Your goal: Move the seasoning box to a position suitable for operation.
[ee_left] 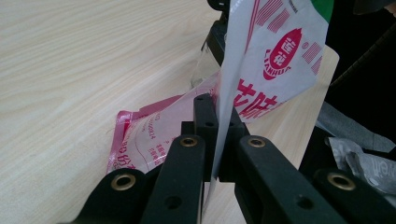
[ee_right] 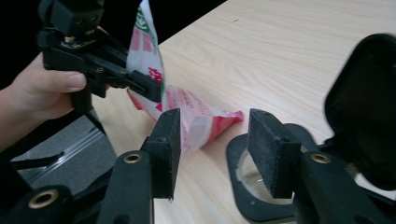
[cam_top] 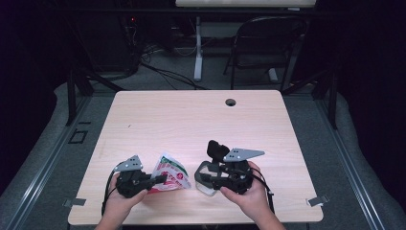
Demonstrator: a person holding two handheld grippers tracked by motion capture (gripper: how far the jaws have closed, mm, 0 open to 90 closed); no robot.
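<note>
Left claw (ee_left: 217, 140) pinches the red-and-white pouch (ee_left: 275, 65) upright.

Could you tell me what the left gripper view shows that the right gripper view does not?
Left gripper view alone: the left hand-held gripper shut on the red-and-white pouch, close enough to show its red oval logo.

Right gripper view alone: the right hand-held gripper with its jaws apart and nothing between them, above a black container with its lid up, and the person's left hand.

Both: the pouch and the wooden table.
</note>
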